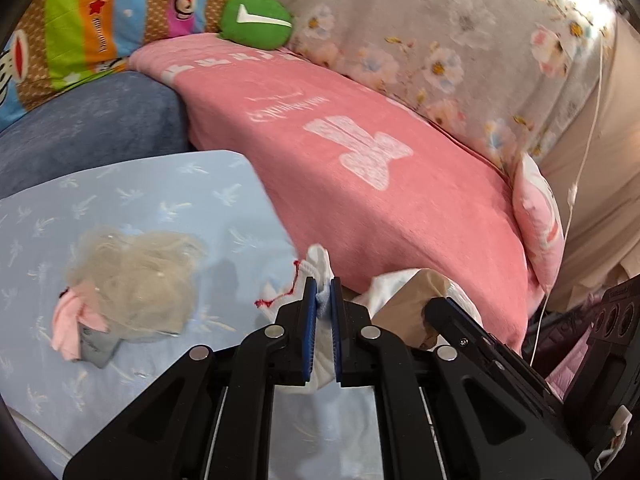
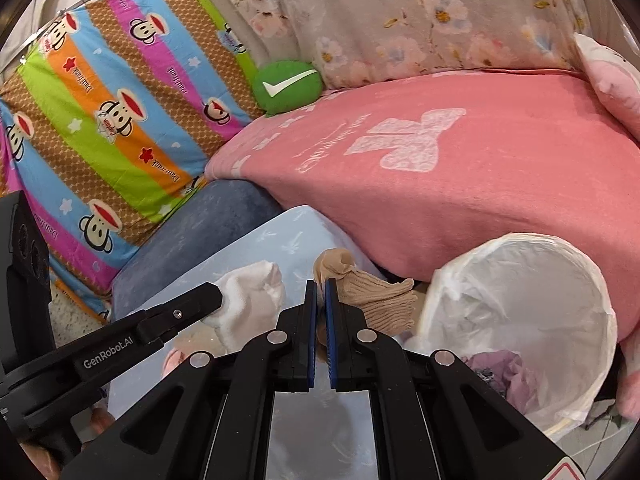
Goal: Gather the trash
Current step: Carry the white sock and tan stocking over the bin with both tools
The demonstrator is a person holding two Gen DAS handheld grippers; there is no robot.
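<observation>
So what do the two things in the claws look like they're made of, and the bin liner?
The white sock in the left claw looks like soft knit cotton: fuzzy, matte surface, with red stitching at its edge in the left view. The tan sock in the right claw looks like thin ribbed knit, possibly nylon. The bin liner looks like thin plastic film: translucent, crinkled, slightly glossy.

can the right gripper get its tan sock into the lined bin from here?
Probably yes. The right gripper, shut on the tan sock, sits just left of the bin, whose open mouth looks unobstructed.
</observation>
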